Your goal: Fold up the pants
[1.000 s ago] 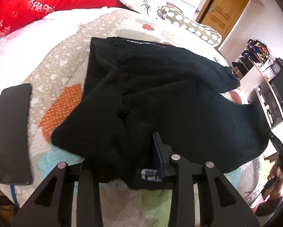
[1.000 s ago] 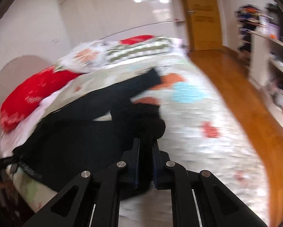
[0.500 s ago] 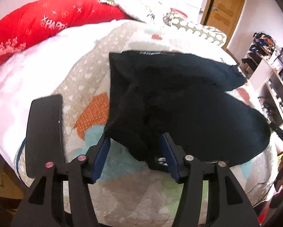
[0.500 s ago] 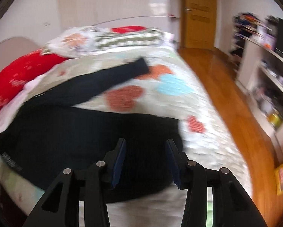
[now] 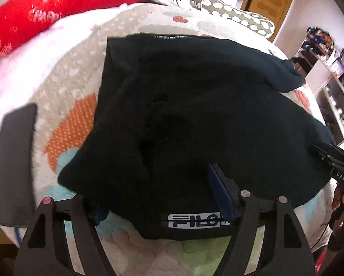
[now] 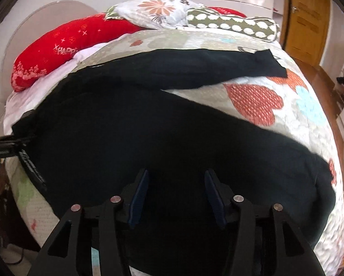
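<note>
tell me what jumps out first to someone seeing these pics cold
The black pants dominate, spread across the patterned quilt, one leg stretching toward the far side and a white logo label at the near edge. Behind them a bright red pillow lies at the head of the bed. Up close, the left gripper and right gripper stand open over the fabric, their jaws having just opened.
</note>
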`<action>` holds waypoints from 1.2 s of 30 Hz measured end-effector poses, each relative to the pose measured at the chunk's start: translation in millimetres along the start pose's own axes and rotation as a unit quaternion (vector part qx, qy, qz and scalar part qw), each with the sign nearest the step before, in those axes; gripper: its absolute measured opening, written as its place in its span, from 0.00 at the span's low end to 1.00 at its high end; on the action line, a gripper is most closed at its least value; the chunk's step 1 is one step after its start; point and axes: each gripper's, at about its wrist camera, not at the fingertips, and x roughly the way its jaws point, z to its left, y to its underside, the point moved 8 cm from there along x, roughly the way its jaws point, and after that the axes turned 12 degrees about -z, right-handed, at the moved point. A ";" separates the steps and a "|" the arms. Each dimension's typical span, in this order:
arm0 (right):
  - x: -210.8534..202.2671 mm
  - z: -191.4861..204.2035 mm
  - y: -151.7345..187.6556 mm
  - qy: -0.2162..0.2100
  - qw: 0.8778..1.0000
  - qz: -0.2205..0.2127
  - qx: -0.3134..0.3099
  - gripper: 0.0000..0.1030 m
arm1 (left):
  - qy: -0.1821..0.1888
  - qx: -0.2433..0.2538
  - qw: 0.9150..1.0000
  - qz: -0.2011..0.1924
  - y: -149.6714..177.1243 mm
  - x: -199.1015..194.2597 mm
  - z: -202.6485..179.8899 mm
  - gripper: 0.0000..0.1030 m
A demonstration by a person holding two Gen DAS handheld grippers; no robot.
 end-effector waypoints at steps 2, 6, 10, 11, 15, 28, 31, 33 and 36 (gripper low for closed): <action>1.6 1.3 -20.7 -0.012 1.000 -0.015 -0.013 0.57 | 0.001 -0.001 1.000 -0.002 -8.6 -3.5 2.5 0.73; 29.0 13.0 -79.4 -0.028 0.996 -0.041 -0.070 0.68 | 0.006 -0.015 1.000 -0.024 -49.6 -7.4 11.8 0.77; 75.7 19.7 -128.5 -0.043 0.992 -0.037 -0.113 0.73 | 0.018 -0.021 0.998 -0.049 -105.6 8.9 21.5 0.84; 91.6 21.5 -138.6 -0.043 0.990 -0.030 -0.130 0.75 | 0.016 -0.023 0.998 -0.048 -116.0 18.4 26.0 0.84; 149.5 26.4 -164.5 -0.052 0.982 0.001 -0.182 0.76 | 0.038 0.003 0.999 -0.011 -149.1 65.5 29.9 0.84; 243.4 18.1 -164.8 -0.123 0.954 0.104 -0.252 0.75 | 0.058 0.157 0.983 0.075 -168.3 153.8 21.2 0.84; 246.1 24.0 -164.6 -0.140 0.955 0.102 -0.240 0.59 | 0.070 0.178 0.978 0.085 -165.0 165.2 11.9 0.85; 242.2 30.9 -163.1 -0.141 0.953 0.094 -0.251 0.32 | 0.079 0.180 0.977 0.082 -167.4 168.3 7.0 0.85; 230.4 41.6 -157.0 -0.128 0.950 0.083 -0.272 0.04 | 0.083 0.175 0.978 0.076 -167.5 169.1 1.8 0.74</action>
